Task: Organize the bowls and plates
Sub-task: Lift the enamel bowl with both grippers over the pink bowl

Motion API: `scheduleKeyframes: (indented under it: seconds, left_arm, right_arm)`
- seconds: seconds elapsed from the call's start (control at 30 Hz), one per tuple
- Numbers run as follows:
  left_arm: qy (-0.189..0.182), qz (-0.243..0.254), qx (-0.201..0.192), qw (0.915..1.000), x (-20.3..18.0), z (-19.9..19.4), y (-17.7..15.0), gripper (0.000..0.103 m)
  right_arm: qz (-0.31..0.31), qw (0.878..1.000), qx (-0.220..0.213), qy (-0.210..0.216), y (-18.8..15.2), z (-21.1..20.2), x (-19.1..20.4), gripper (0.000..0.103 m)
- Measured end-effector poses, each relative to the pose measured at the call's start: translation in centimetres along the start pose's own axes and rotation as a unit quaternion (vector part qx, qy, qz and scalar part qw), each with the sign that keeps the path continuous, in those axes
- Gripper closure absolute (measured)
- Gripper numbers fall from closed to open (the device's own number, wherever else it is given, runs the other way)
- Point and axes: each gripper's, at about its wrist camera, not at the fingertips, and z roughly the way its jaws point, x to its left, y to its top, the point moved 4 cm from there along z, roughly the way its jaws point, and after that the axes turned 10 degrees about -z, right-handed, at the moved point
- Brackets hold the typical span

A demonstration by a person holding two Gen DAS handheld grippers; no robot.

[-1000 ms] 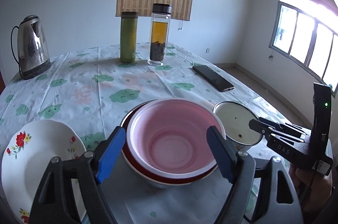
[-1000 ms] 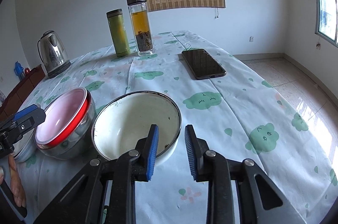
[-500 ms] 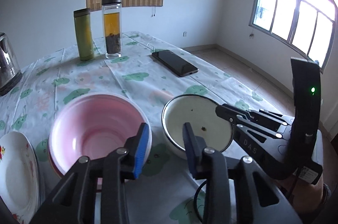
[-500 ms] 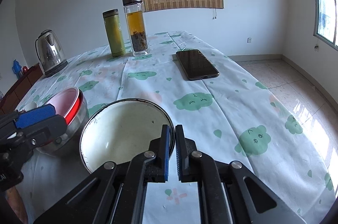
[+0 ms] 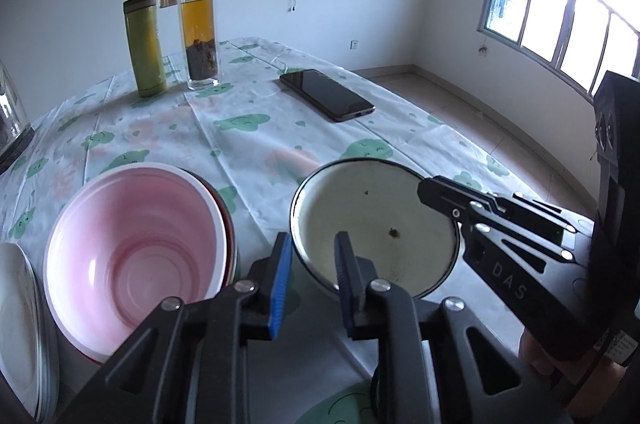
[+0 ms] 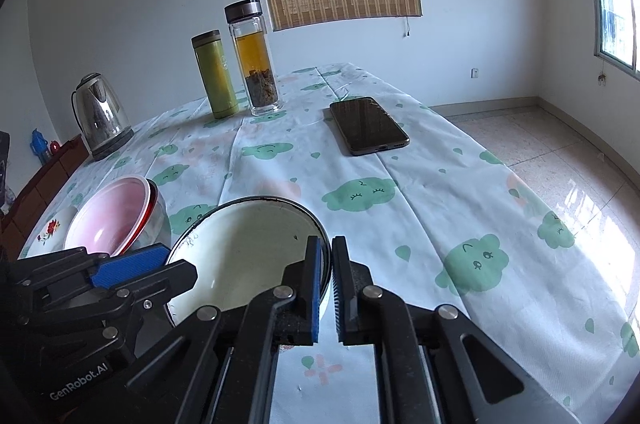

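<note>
- Both grippers are on the same white bowl [image 5: 372,224], which sits on the desk [image 6: 420,208] with its cloud-print cloth, right at the near edge.
- The right gripper [image 6: 326,288] is clenched on the bowl's rim: one blue pad inside the wall, the other outside, pinching it at about 3 o'clock of the bowl in the right wrist view.
- The left gripper [image 5: 312,280] straddles the opposite side of the rim, roughly 7 o'clock of the bowl in the left wrist view. Its jaws are closing with the rim between them, but I can't tell if the pads actually press on it yet.
- The bowl is upright and has a dark rim and a few dark specks inside.
- Just beside it, at 9 o'clock, there's a pink bowl [image 5: 132,248] nested in a red-rimmed steel one.
- Further out at 9 o'clock is a white plate [image 6: 52,228] with red flowers, partly cut off by the frame.
- Far side of the desk: a green flask [image 6: 216,76] and a glass tea bottle [image 6: 254,60] stand side by side, a kettle [image 6: 100,112] is off at 10 o'clock, and a phone [image 6: 368,124] lies flat at around 1 o'clock.
</note>
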Motion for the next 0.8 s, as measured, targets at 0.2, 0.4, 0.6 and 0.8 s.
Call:
scheduleKeyframes:
  seconds: [0.2, 0.4, 0.6, 0.8]
  left_arm:
    - [-0.001, 0.006, -0.006, 1.0000, 0.0, 0.0, -0.2, 0.088]
    - [-0.008, -0.003, -0.011, 0.9999, 0.6, -0.4, -0.2, 0.088]
    - [-0.016, -0.013, -0.030, 0.9993, 1.0, -2.0, 0.2, 0.088]
    - [-0.029, -0.021, -0.048, 0.9982, 1.2, -4.0, 0.7, 0.088]
  right_arm:
    - [0.000, 1.000, -0.010, 0.003, 0.0, -0.3, -0.1, 0.096]
    - [-0.010, 1.000, -0.022, -0.005, 0.2, -0.7, 0.5, 0.096]
    - [-0.019, 0.999, -0.033, -0.005, 0.7, -1.9, 1.5, 0.096]
    - [-0.031, 0.998, -0.059, -0.010, 2.3, -4.4, 2.4, 0.096]
